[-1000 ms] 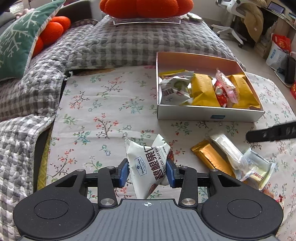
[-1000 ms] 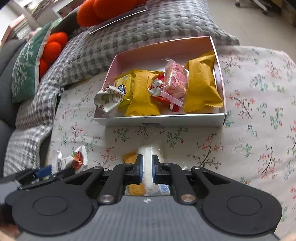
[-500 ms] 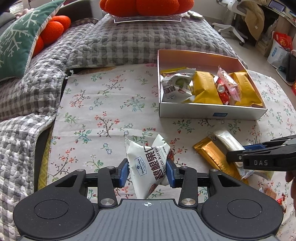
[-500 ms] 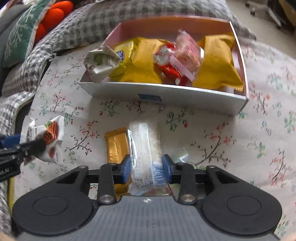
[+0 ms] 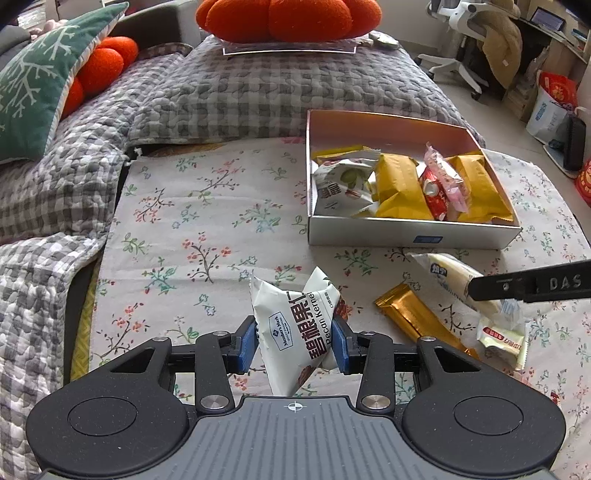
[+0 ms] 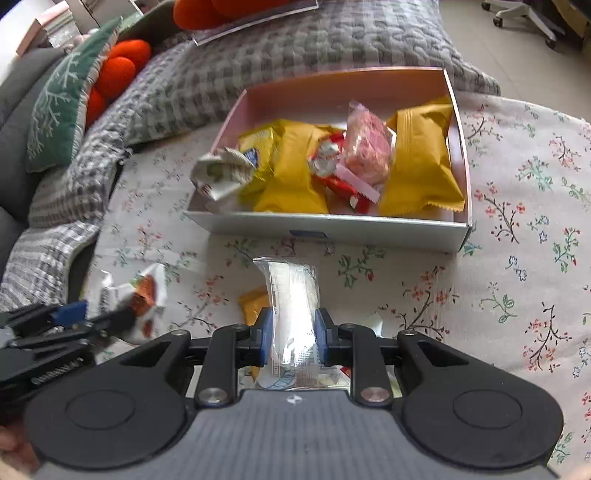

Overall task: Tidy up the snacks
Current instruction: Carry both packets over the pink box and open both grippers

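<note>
My left gripper (image 5: 294, 345) is shut on a white pecan kernel packet (image 5: 295, 325) and holds it above the floral cloth, left of and nearer than the box; it also shows in the right wrist view (image 6: 92, 321). My right gripper (image 6: 293, 334) is shut on a clear-wrapped white snack bar (image 6: 293, 302), lifted in front of the box; this bar also shows in the left wrist view (image 5: 450, 275). The open box (image 5: 406, 236) holds several yellow, red, pink and white snack packs. A gold bar (image 5: 417, 317) and a small pale packet (image 5: 502, 338) lie on the cloth.
The floral cloth (image 5: 192, 221) covers a low surface beside a grey checked sofa cover (image 5: 221, 92). Orange cushions (image 5: 288, 14) and a green pillow (image 5: 33, 85) lie behind. An office chair (image 5: 458, 55) and bags stand at the far right.
My right gripper came down over the clear-wrapped bar, shut on it and lifted it. My left gripper kept its hold on the pecan packet and barely moved.
</note>
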`<control>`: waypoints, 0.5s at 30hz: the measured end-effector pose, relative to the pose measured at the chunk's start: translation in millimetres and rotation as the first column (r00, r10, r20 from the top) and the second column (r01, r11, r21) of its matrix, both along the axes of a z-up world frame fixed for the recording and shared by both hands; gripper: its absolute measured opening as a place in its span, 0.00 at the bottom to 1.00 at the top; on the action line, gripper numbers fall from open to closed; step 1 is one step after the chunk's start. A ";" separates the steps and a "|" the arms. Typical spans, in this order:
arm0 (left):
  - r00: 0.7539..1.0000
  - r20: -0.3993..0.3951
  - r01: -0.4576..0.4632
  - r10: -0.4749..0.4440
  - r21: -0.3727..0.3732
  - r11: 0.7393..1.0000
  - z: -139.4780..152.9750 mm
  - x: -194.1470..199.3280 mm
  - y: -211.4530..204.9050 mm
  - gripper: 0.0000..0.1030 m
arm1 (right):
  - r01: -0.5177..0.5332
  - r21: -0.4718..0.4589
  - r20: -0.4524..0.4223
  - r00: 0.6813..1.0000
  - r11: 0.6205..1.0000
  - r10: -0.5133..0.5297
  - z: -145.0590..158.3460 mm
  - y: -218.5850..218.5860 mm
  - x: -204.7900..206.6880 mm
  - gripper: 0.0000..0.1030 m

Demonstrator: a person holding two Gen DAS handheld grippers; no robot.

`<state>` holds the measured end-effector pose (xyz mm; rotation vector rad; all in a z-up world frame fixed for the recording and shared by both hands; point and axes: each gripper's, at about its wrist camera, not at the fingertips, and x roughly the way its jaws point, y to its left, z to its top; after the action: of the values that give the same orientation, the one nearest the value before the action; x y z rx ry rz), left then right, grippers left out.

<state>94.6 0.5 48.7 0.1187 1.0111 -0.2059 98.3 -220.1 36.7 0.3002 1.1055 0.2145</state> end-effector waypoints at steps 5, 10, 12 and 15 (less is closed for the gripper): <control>1.000 0.030 0.002 -0.002 -0.014 1.000 9.0 0.5 -0.7 0.38 | -0.014 0.036 -0.003 1.000 0.999 0.014 8.3 -1.4 -0.2 0.21; 0.998 0.061 0.025 -0.020 -0.071 0.997 20.6 2.3 -5.5 0.38 | -0.031 0.089 0.036 0.999 0.996 0.028 24.2 -4.2 -1.4 0.21; 0.997 0.079 0.031 -0.024 -0.089 0.996 25.8 4.5 -8.2 0.38 | -0.031 0.110 0.050 0.998 0.993 0.025 30.5 -6.3 -1.5 0.21; 0.995 0.093 0.040 -0.029 -0.118 0.992 31.4 10.3 -14.6 0.38 | -0.015 0.136 0.073 0.997 0.991 0.006 39.1 -11.6 -0.5 0.21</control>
<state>104.9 -14.1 80.1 0.0361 0.9040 -0.2893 97.9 -231.7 75.8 0.4061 1.0228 0.3092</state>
